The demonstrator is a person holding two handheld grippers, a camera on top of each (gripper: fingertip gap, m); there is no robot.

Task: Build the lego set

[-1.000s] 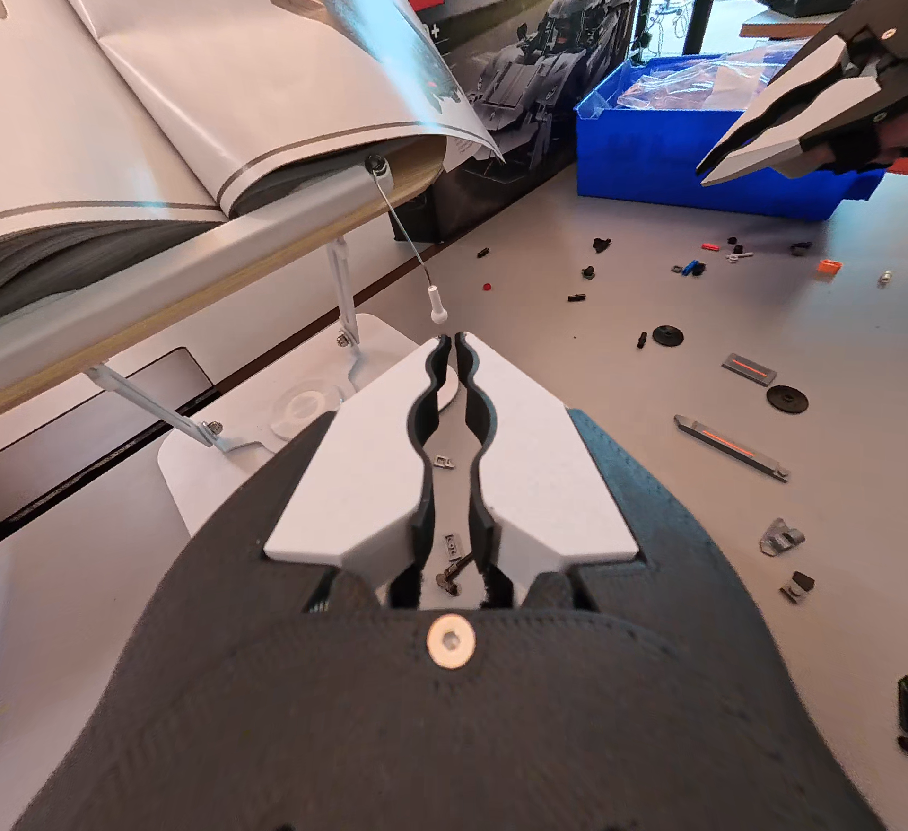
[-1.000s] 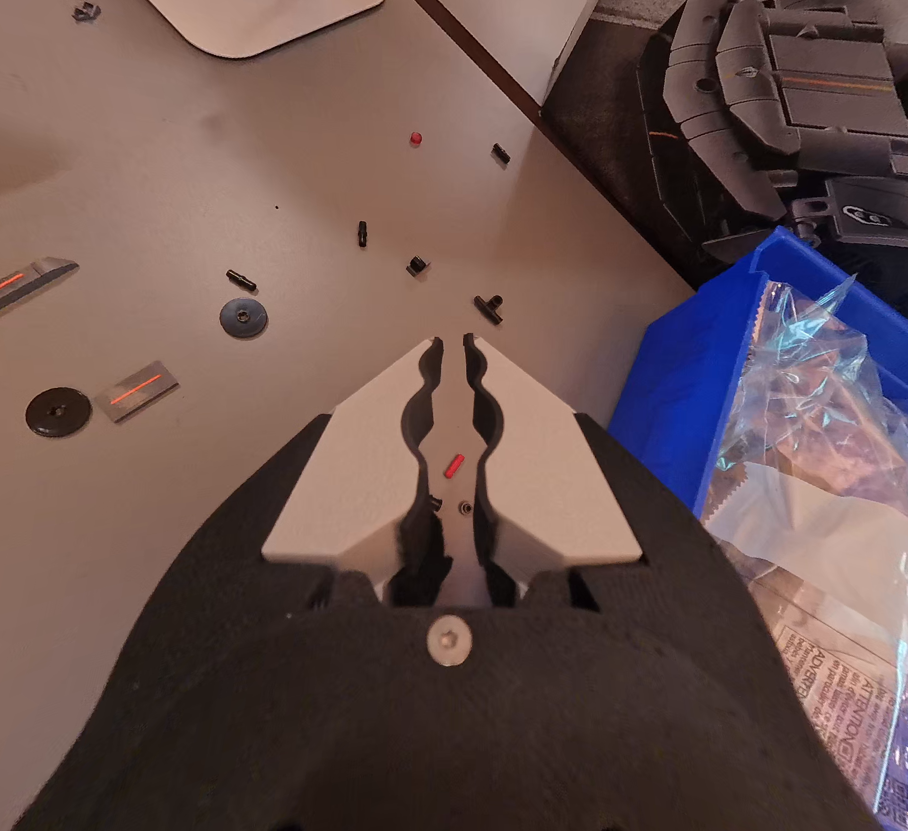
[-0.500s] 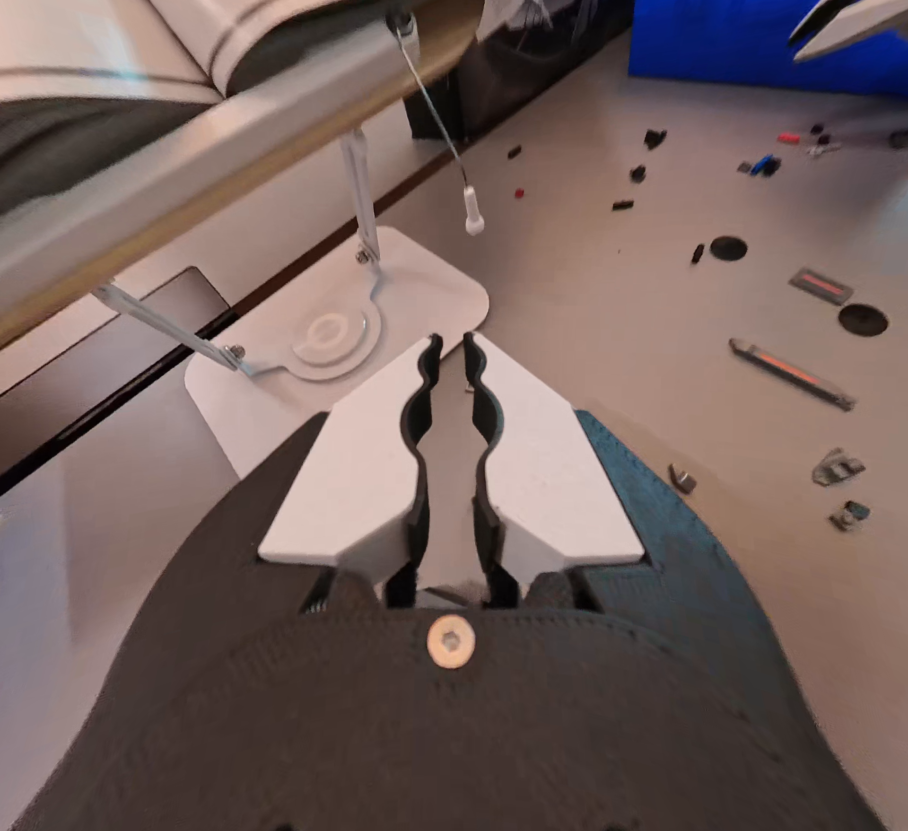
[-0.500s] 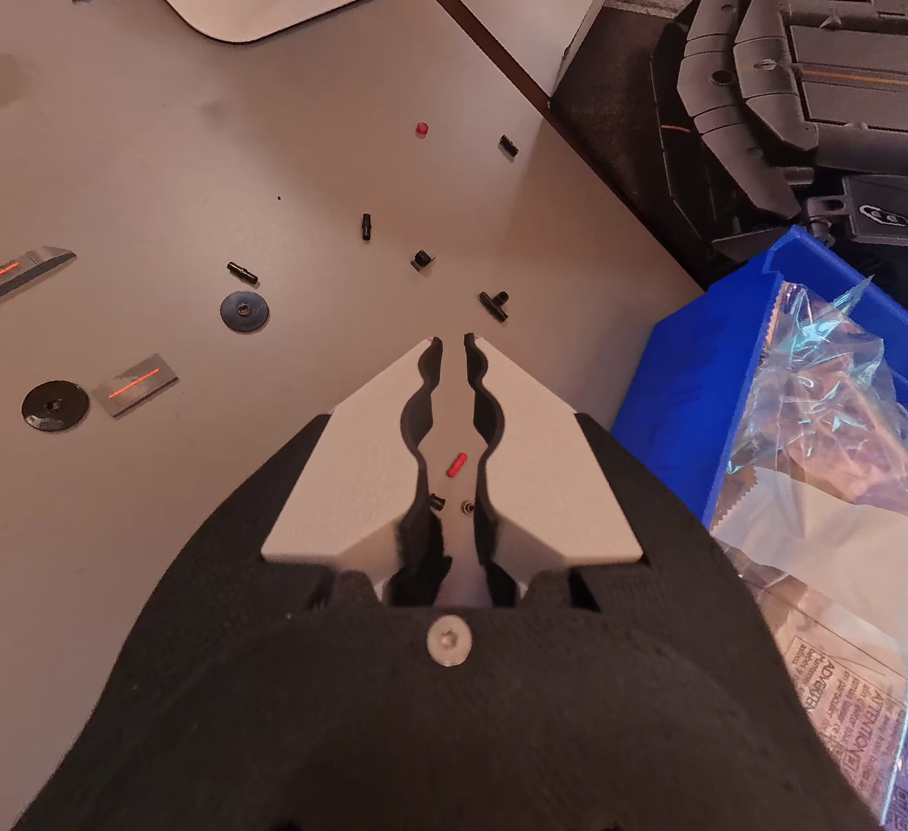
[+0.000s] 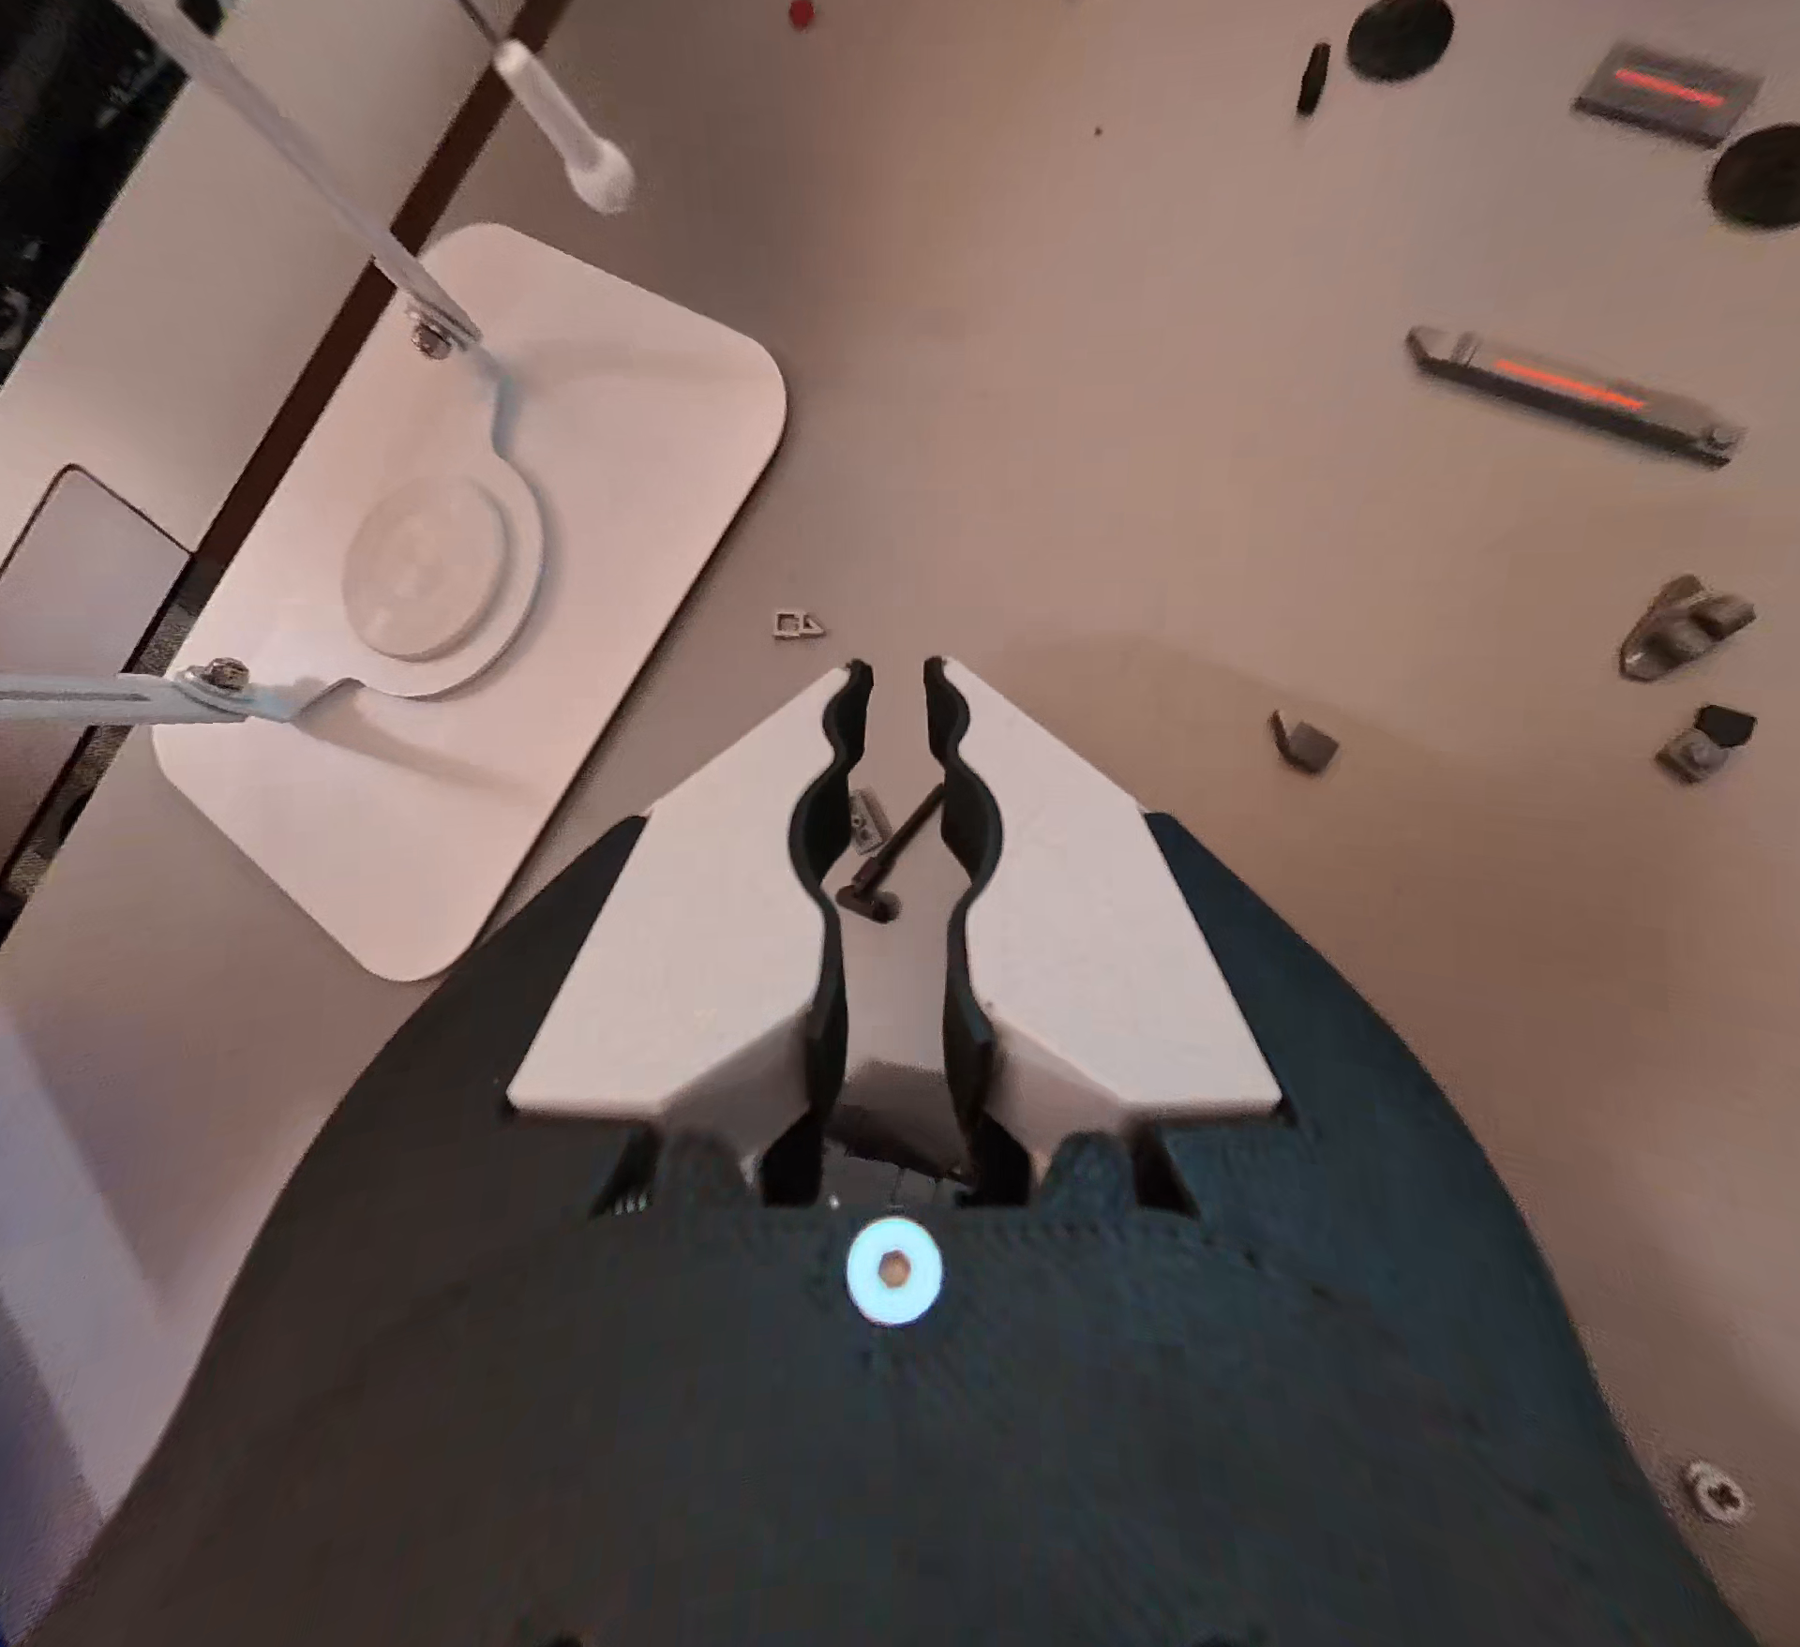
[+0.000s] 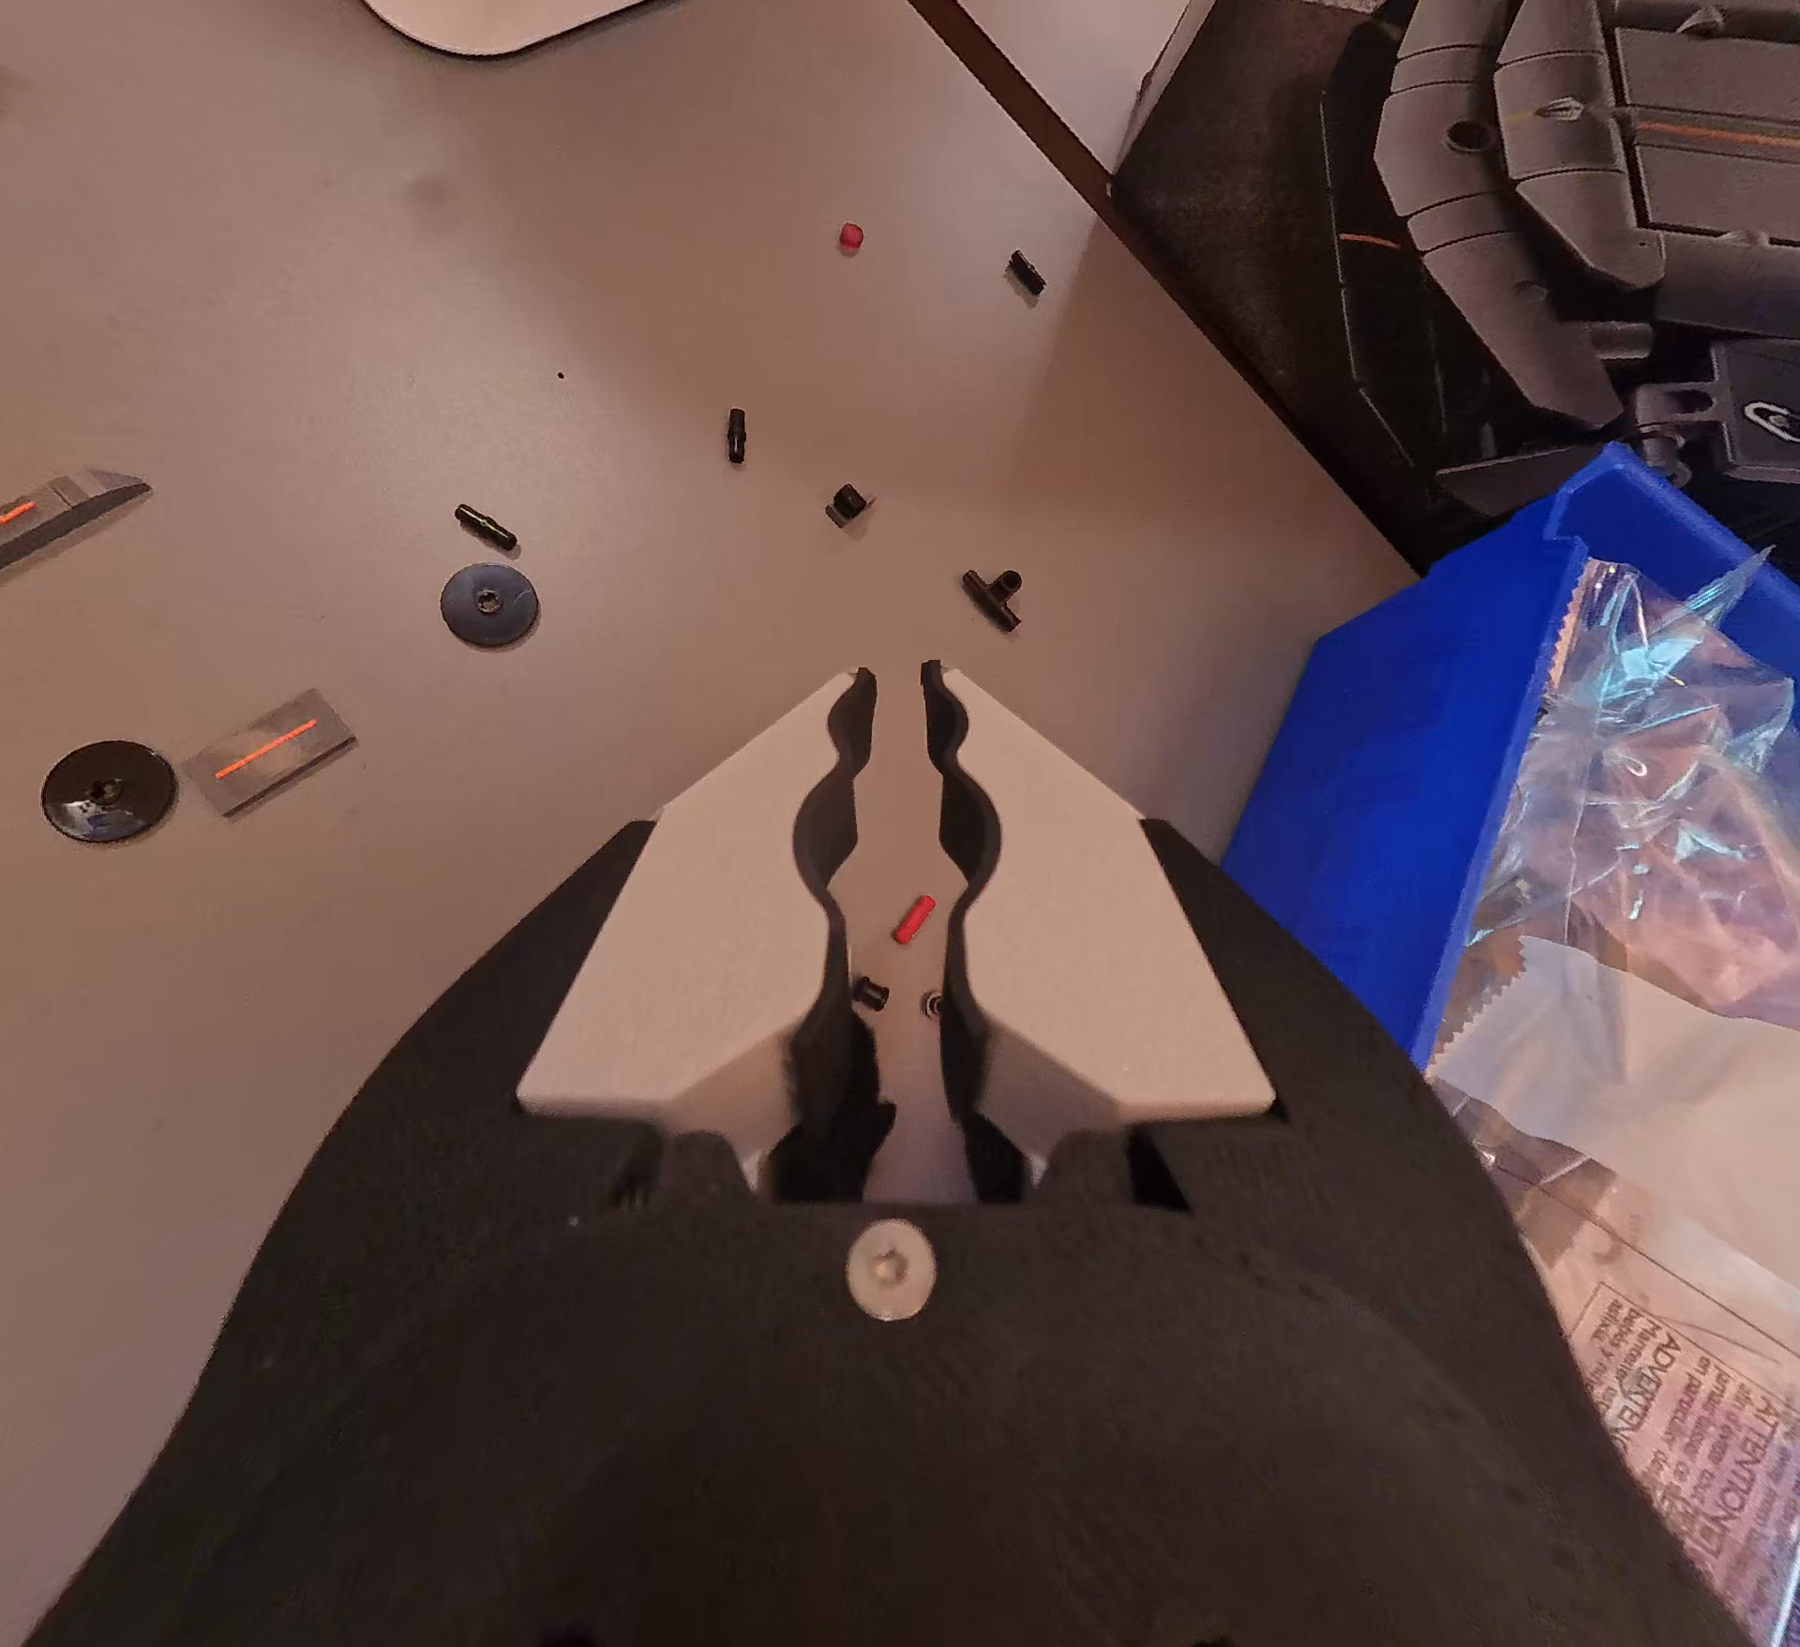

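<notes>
Loose Lego parts lie on the grey table. My left gripper [image 5: 893,670] is empty, its jaws a narrow gap apart, above a black axle pin [image 5: 888,855] and a tiny grey piece [image 5: 867,816]. Another small grey piece [image 5: 799,624] lies just ahead of its tips. My right gripper [image 6: 896,675] is also empty and narrowly open, over a red pin [image 6: 914,918] and a black pin [image 6: 869,993]. A black T-shaped connector [image 6: 992,599] lies just ahead of it, to the right.
The white base of the book stand [image 5: 468,587] sits left of my left gripper. A long grey panel with an orange stripe [image 5: 1568,393], a short striped tile [image 6: 271,750], black discs [image 6: 488,605] and pins lie around. A blue bin [image 6: 1412,772] of plastic bags and the set's box [image 6: 1558,139] are at right. The grippers' ends are close to 30 centimeters from one another. My left gripper's tips are some 6 centimeters from the tiny grey piece [image 5: 867,816].
My left gripper has tipped down toward the table, so the open book and blue bin have left its view; its jaws have parted slightly. My right gripper has hardly moved.
</notes>
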